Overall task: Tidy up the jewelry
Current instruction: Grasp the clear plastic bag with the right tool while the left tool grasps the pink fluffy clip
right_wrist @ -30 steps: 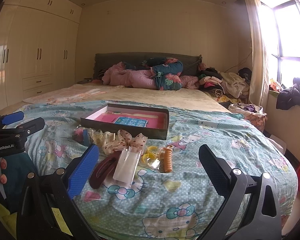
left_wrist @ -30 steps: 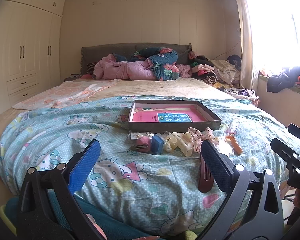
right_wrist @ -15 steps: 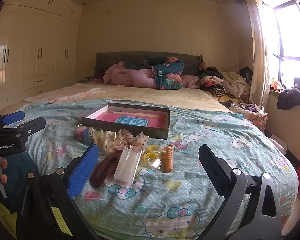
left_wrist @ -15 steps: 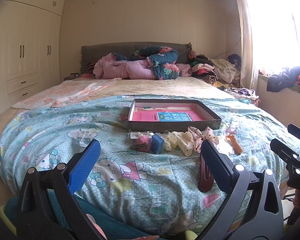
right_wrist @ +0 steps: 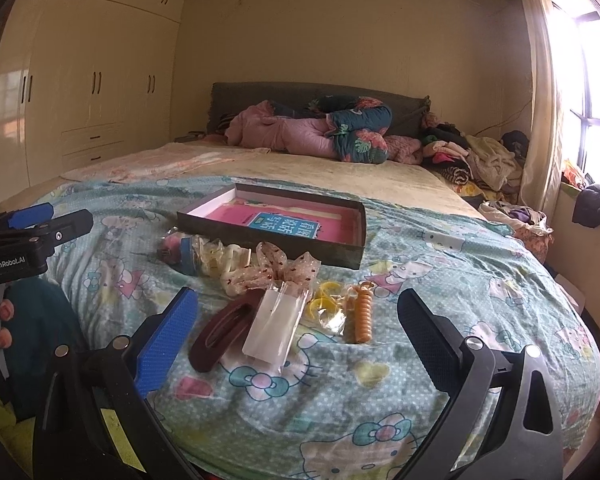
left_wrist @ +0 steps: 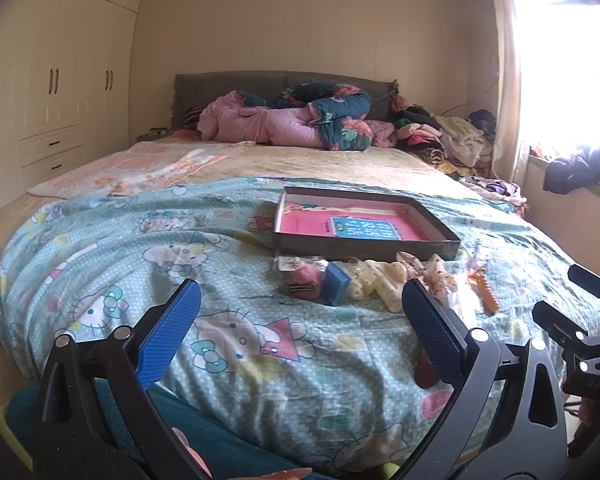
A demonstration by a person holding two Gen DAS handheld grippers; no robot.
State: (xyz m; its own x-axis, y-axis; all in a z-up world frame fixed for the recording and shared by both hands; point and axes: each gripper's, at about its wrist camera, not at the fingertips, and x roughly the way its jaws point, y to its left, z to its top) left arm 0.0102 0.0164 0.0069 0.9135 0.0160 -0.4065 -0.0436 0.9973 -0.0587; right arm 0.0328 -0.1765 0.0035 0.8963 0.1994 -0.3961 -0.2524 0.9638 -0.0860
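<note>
A shallow dark box (left_wrist: 364, 246) (right_wrist: 268, 240) with a pink and blue lining lies on the bed. In front of it sits a row of hair accessories: a pink fluffy piece (left_wrist: 306, 274), a blue block (left_wrist: 337, 283), a cream claw clip (left_wrist: 380, 280), a dotted bow (right_wrist: 272, 272), a maroon clip (right_wrist: 226, 330), a clear packet (right_wrist: 278, 322), yellow ties (right_wrist: 324, 304) and an orange coil tie (right_wrist: 362, 314). My left gripper (left_wrist: 300, 330) is open and empty above the near quilt. My right gripper (right_wrist: 296, 330) is open, its fingers on either side of the maroon clip, packet and coil tie.
The bed carries a cartoon-cat quilt (left_wrist: 160, 264). Bundled pink and floral bedding (left_wrist: 292, 120) lies at the headboard, with a clothes pile (right_wrist: 472, 156) at the right. Wardrobes (right_wrist: 96, 92) line the left wall. The other gripper shows at each view's edge.
Both cameras have edged slightly toward the bed; the items have not moved and both grippers stay open.
</note>
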